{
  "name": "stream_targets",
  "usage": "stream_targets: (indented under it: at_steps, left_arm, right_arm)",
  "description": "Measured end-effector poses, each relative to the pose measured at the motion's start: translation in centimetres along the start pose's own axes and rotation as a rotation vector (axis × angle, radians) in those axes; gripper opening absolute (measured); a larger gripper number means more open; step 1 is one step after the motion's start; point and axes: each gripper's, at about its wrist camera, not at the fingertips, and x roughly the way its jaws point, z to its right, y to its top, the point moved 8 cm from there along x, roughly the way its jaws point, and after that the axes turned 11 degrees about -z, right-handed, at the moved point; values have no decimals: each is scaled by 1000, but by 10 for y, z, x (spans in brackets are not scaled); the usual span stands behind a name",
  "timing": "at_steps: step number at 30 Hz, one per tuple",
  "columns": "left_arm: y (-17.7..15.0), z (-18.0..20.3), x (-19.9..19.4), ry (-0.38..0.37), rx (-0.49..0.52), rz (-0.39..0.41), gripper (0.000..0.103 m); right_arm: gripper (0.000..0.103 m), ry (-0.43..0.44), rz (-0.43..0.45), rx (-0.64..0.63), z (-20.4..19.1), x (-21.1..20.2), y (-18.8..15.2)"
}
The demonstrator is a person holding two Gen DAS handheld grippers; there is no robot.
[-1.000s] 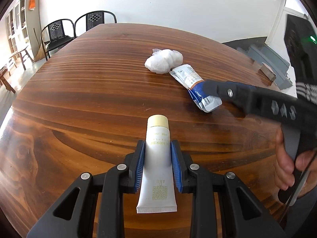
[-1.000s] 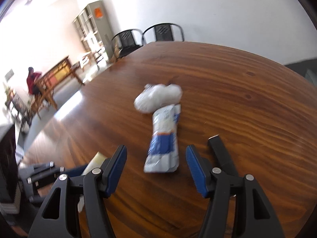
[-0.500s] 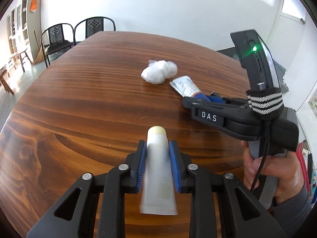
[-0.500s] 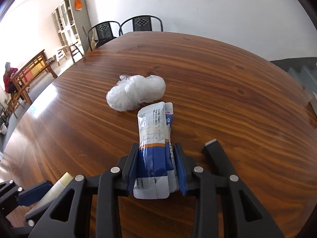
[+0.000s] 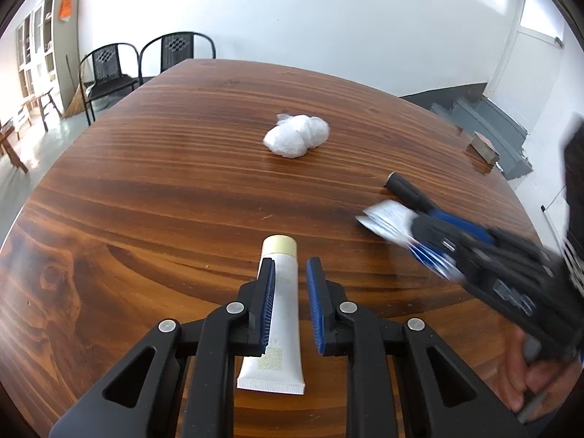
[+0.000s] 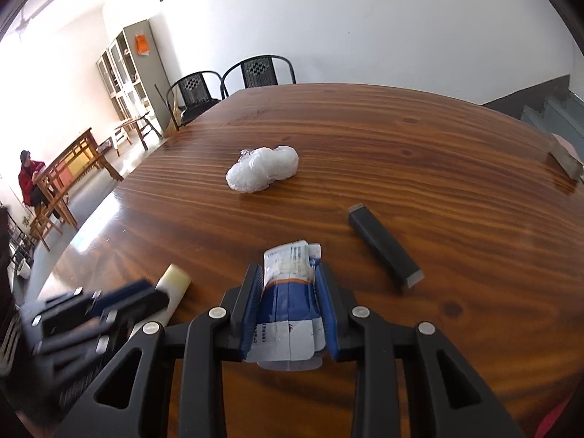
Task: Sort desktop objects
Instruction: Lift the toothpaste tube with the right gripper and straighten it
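We are gripping the white tube [image 5: 279, 314] in the left claw [image 5: 288, 303], clamped mid-body, cap pointing away along the fingers. The right claw [image 6: 288, 310], jaws just closing, is pinching the soft sachet pack [image 6: 288, 314] lengthwise above the tabletop [image 6: 419, 168]. Both feel light and squashy; mid-body holds suit them.

My pads [image 5: 266, 304]: blue, on black fingers
Tube [image 5: 279, 314]: white, cream cap, faint gold print
Packet [image 6: 290, 304]: white far end, orange stripe, blue near half
Bundle [image 5: 296, 140]: white
Block [image 6: 383, 244]: black, grey ends
Table [image 5: 164, 200]: reddish-brown, dark streaked grain
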Motion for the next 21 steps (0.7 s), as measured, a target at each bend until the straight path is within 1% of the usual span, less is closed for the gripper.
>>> stream_targets:
  at_steps: [1, 2, 4, 5, 6, 8, 9, 12, 13, 15, 17, 18, 21]
  left_arm:
    - [0, -2, 0, -7, -8, -1, 21]
    - [0, -3, 1, -10, -12, -7, 22]
    - [-1, -5, 4, 2, -7, -16, 23]
    - [-1, -6, 5, 9, -8, -18, 25]
    - [-2, -7, 6, 8, -11, -20, 32]
    - [-3, -8, 7, 3, -22, -25, 37]
    - [-3, -9, 8, -1, -27, -28, 38]
    - [-4, -7, 10, -8, -20, -40, 38]
    - [-4, -6, 11, -9, -15, -43, 38]
    - [-6, -3, 15, 0, 3, -47, 38]
    - [-7, 2, 19, 6, 34, -47, 38]
    - [-8, 5, 21, 2, 42, -51, 28]
    - [-8, 11, 17, -20, 59, -41, 27]
  right_arm:
    - [25, 0, 7, 5, 0, -6, -6]
    - [22, 1, 9, 13, 1, -10, -10]
    - [22, 13, 15, 28, 2, -17, -21]
    - [22, 13, 10, 28, 2, -17, -25]
    - [22, 8, 6, 23, 2, -18, -30]
    - [22, -18, 15, 24, 7, -19, -35]
    - [22, -24, 14, 35, 10, -19, -35]
    - [23, 16, 5, 71, 14, -20, -34]
    - [24, 16, 11, 71, 14, -20, -33]
    - [32, 3, 22, 53, 10, -20, -31]
    - [42, 10, 17, 46, 7, -16, -32]
    - [46, 14, 11, 46, 5, -12, -32]
    - [48, 18, -4, 38, 0, -7, -34]
